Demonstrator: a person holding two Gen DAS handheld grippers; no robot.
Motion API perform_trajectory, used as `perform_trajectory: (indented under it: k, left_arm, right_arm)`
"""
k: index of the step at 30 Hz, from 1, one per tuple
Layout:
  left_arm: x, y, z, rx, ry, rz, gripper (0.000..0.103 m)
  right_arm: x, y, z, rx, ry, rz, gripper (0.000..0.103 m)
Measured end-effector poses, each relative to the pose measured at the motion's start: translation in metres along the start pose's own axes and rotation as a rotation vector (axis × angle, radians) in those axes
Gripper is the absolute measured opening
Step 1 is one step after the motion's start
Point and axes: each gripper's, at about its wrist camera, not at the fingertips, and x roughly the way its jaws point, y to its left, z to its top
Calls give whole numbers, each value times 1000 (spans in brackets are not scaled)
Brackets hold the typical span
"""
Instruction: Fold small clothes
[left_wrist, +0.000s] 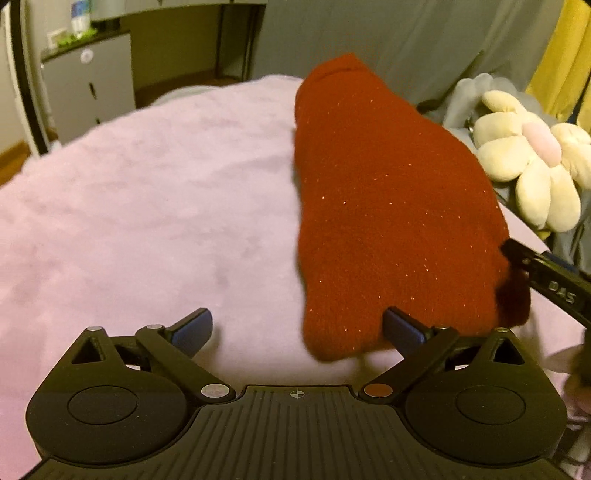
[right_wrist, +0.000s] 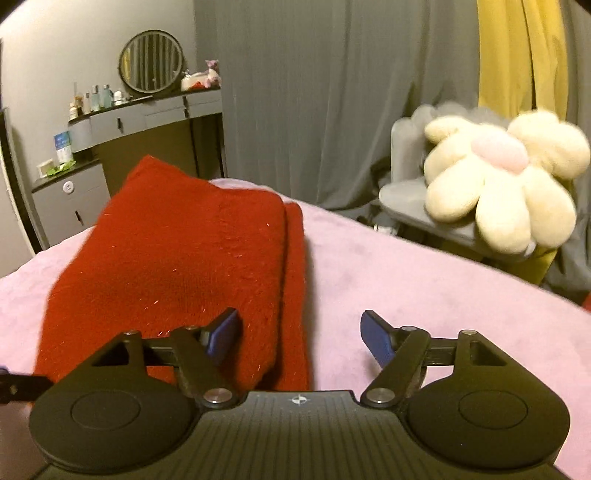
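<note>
left wrist view: left gripper (left_wrist: 297, 330) spread wide, nothing pinched. red knit garment (left_wrist: 388, 206) lies folded on the pink blanket (left_wrist: 147, 206), ahead and to the right of the tongs. its near end reaches in between the jaws on the right side; the right blue pad (left_wrist: 400, 330) sits at or just under that near edge, cannot tell if it touches. left pad is over bare blanket. garment's long axis runs away from the camera, near end low, far end toward the grey curtain (left_wrist: 369, 44). tip of the right gripper (left_wrist: 517, 258) shows at the garment's right near corner

right wrist view: right gripper (right_wrist: 299, 339) with jaws apart, gripping nothing. garment (right_wrist: 177, 266) lies ahead and left; its right edge, a doubled layer, comes down between the jaws. left pad (right_wrist: 221, 338) is over the knit, right pad over blanket. long axis again runs away, leaning left toward the dresser (right_wrist: 74, 192). flower plush (right_wrist: 498, 181) on a grey chair (right_wrist: 424, 218), well apart to the right

judgement: both tongs stand at the same near end, one at each corner; either is equally near. a further fold would likely carry that near end along the long axis toward the far end
</note>
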Motion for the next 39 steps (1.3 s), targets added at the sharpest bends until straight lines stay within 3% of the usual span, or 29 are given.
perform_trajectory:
  k: [2,4,7,17,20,23,25,28,32,36,39]
  left_arm:
    - [-6,0,1,4,-13,20,101]
    - [-11,2,2,9,-23,37,101]
    - [-14,5,5,10,-32,51,101]
    - [-2,7,34,23,-86,113,101]
    - [10,2,51,43,-100,119,101]
    - [23,-10,67,67,-131,130,101]
    - [30,-19,78,78,-165,137,101]
    - [41,-30,97,65,-210,150,101]
    - [66,-48,129,24,-247,131,101]
    - [104,-69,148,94,-235,190,102]
    - [133,-78,150,149,-181,211,102]
  right_arm:
    - [-11,6,3,-11,-16,12,54]
    - [-13,10,8,-28,-21,34,32]
    - [-8,22,18,-43,-13,53,17]
    - [60,58,47,-73,20,70,4]
    - [89,50,36,-92,54,28,4]
    - [105,38,20,-116,33,-39,0]
    - [106,28,21,-68,36,-9,0]
    - [102,26,37,-93,70,28,0]
    - [106,25,67,-28,25,105,0]
    - [145,27,76,-52,111,101,0]
    - [165,20,70,-49,133,105,0]
